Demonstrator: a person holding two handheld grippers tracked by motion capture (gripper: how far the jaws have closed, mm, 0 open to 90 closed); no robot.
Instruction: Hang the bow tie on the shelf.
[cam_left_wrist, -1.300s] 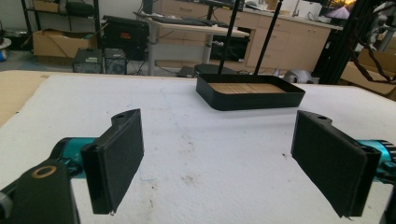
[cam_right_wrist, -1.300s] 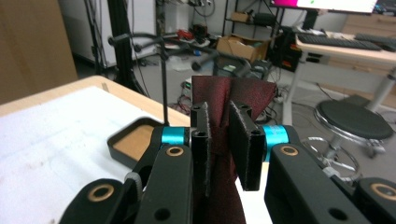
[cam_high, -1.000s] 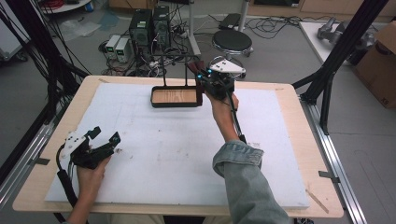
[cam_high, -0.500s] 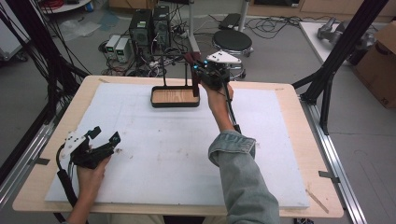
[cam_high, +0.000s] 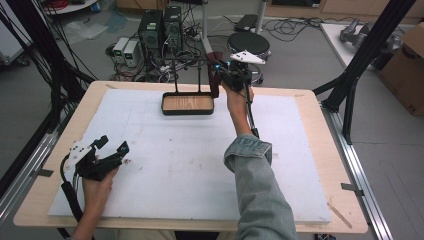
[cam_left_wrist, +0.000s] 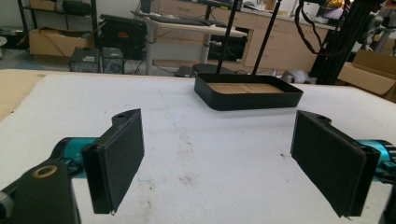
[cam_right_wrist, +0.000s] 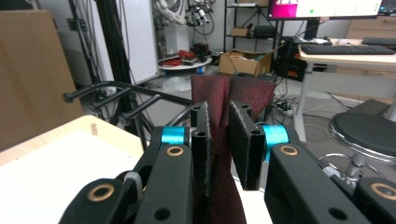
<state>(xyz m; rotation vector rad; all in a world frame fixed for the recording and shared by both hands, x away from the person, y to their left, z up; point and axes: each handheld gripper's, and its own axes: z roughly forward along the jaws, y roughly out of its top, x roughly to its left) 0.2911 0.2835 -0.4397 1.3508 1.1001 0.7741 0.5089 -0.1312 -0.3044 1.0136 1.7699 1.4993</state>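
I see a white mat (cam_high: 190, 165) over the wooden table (cam_high: 320, 150), with a black tray (cam_high: 188, 104) at upper centre of the high view. My right gripper (cam_right_wrist: 219, 140), just right of the tray, pinches a dark red cloth (cam_right_wrist: 233, 100). My left gripper (cam_high: 107, 152), lower left, has its jaws spread wide, holding nothing.

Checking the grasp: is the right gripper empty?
No, the right gripper has its fingers shut on a dark red cloth.
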